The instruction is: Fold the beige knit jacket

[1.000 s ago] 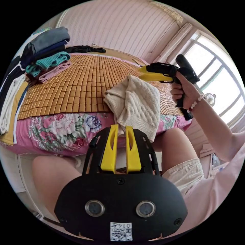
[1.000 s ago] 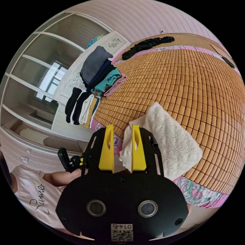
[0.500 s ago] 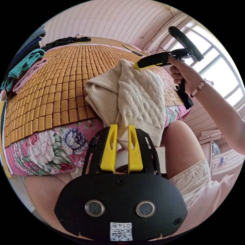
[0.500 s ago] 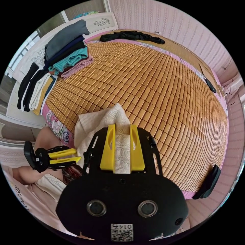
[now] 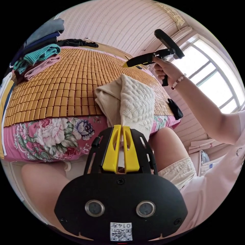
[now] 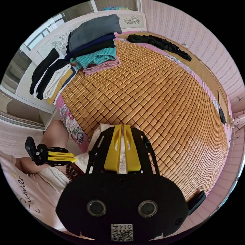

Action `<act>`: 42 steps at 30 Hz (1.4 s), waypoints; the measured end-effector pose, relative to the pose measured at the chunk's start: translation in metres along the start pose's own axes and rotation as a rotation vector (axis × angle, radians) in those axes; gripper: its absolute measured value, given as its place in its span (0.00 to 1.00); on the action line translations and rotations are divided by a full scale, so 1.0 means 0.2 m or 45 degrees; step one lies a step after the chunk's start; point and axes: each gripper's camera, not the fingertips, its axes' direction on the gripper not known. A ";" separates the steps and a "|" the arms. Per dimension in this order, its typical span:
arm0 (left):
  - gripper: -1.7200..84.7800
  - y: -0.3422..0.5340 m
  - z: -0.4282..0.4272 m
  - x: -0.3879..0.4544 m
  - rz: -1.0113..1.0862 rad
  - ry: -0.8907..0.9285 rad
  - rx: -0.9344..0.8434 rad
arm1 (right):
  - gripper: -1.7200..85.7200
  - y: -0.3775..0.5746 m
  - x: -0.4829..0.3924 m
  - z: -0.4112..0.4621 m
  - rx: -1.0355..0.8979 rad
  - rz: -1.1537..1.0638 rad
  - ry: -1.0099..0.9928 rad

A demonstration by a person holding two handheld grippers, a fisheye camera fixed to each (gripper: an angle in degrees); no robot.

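Your left gripper (image 5: 120, 130) at lower centre of the left gripper view has its jaws nearly together, pinching the hem of the jacket (image 5: 127, 102), which lies bunched at the mat (image 5: 69, 79) edge mid-frame. Your right gripper (image 5: 127, 64), upper right there, hangs above the jacket with its jaws closed on nothing.

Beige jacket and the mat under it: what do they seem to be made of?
The beige jacket looks like soft knitted yarn, matte, possibly cotton or wool: raised wavy stitches on one face, fine ribbing on the other. The mat looks like bamboo, judging by the many small, hard, amber tiles in rows with a slight sheen. It lies over a floral fabric cover, printed and matte.
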 end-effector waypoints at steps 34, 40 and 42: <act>0.18 0.10 0.85 -0.13 -0.085 0.077 -0.239 | 0.17 -0.01 0.46 -0.29 -0.244 -0.022 -0.395; 0.12 0.16 1.04 -0.06 -0.046 -0.037 -0.243 | 0.12 0.03 0.50 -0.54 -0.241 -0.093 -0.418; 0.08 0.19 1.11 -0.03 -0.033 0.027 -0.278 | 0.12 0.07 0.50 -0.65 -0.195 -0.109 -0.400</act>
